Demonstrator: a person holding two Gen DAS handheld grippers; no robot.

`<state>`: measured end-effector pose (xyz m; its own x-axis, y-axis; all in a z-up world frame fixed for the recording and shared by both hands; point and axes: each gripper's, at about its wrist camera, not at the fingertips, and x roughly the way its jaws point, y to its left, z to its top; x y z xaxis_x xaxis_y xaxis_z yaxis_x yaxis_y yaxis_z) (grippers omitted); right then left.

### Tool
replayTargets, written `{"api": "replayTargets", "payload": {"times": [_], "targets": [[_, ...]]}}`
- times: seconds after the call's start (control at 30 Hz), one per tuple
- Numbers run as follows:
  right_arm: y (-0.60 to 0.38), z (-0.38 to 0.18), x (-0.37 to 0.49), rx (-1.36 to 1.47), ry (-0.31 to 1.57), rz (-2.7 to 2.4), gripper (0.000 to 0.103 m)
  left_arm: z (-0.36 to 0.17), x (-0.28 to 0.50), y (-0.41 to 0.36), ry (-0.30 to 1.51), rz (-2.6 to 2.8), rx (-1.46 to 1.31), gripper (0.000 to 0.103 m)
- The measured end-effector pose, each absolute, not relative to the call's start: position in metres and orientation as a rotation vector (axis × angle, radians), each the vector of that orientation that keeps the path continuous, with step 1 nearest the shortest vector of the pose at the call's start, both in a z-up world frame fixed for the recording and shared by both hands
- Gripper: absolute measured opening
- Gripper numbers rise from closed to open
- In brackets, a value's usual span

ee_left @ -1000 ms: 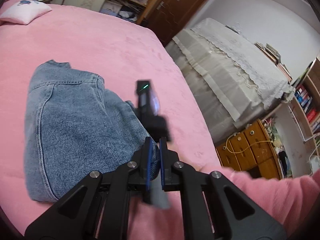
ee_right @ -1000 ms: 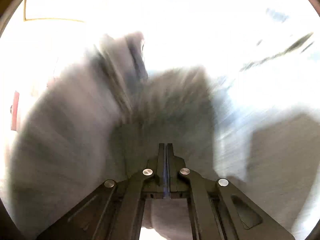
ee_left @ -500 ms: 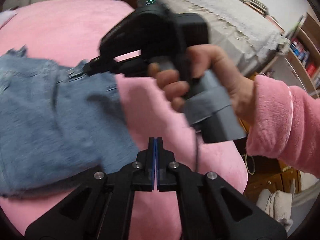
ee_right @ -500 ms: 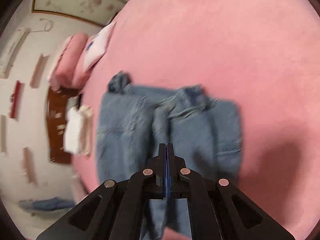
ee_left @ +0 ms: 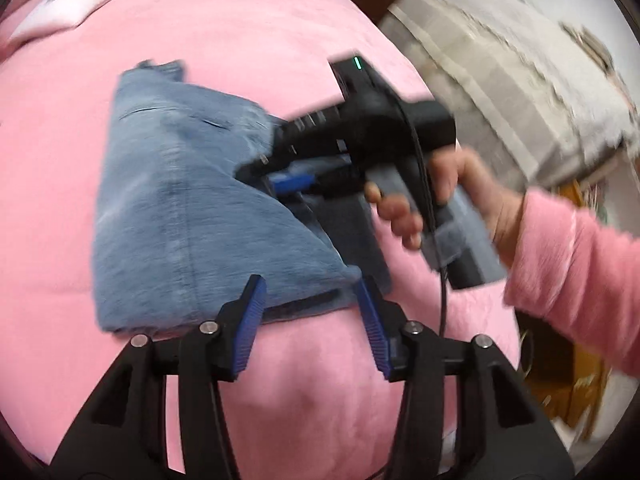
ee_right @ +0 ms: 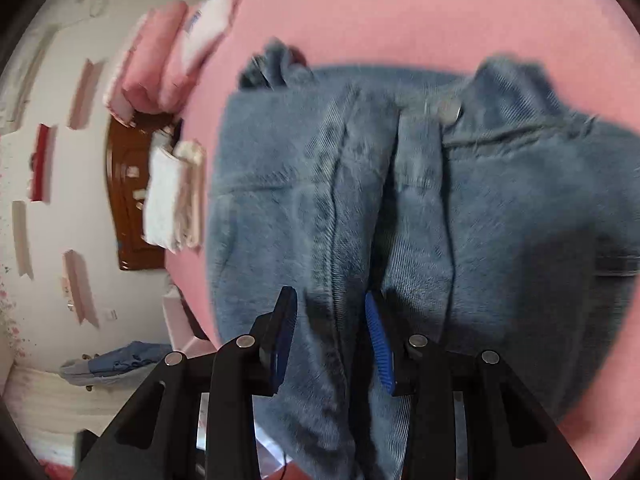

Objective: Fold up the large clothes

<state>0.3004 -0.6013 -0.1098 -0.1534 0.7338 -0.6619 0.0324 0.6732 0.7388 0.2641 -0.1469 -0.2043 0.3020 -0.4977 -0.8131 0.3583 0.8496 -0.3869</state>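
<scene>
A folded pair of blue jeans [ee_left: 192, 216] lies on the pink bed [ee_left: 280, 40]. My left gripper [ee_left: 310, 300] is open, its blue-padded jaws standing at the near edge of the jeans, nothing between them. My right gripper [ee_right: 330, 320] is open just over the jeans [ee_right: 440, 220], near the fly and metal button [ee_right: 448, 111]. In the left wrist view the right gripper [ee_left: 280, 178] reaches in from the right, held by a hand in a pink sleeve, its tips on the denim's right side.
A white pillow [ee_left: 68, 8] lies at the head of the bed. A second bed with a cream lace cover [ee_left: 500, 64] stands to the right. A rolled pink blanket [ee_right: 156, 64] and a wooden cabinet [ee_right: 128, 196] are beyond the bed's edge.
Both grippers went from shut to open. The right gripper dropped down close onto the jeans. The left gripper moved toward the near edge of the jeans.
</scene>
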Motion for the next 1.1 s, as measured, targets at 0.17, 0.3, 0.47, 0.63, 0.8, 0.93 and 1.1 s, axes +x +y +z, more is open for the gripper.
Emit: {"api": "replayTargets", "payload": {"times": [0.17,0.3,0.47,0.63,0.8,0.93,1.1], "targets": [[-0.583,-0.103,0.294,0.566,1.541,0.655,0.006,-0.202,0.278,-0.116,1.116,-0.419,-0.153,0.045],[-0.605,-0.071,0.285,0.567,1.431,0.559,0.005,-0.209,0.298,-0.086,1.121,-0.334,-0.174,0.045],[-0.624,-0.08,0.275,0.548,1.497,0.48,0.005,-0.228,0.324,-0.077,1.126,-0.213,-0.083,0.045],[-0.612,-0.087,0.276,0.483,1.515,0.453,0.015,-0.266,0.353,-0.087,1.235,-0.21,0.056,0.045],[-0.613,-0.095,0.275,0.423,1.514,0.367,0.055,-0.275,0.353,-0.096,1.237,-0.228,0.063,0.045],[-0.609,-0.105,0.279,0.427,1.526,0.392,0.061,-0.281,0.355,-0.09,1.248,-0.225,0.023,0.045],[-0.605,-0.117,0.292,0.545,1.573,0.399,0.065,-0.279,0.356,-0.082,1.263,-0.228,-0.037,0.045]]}}
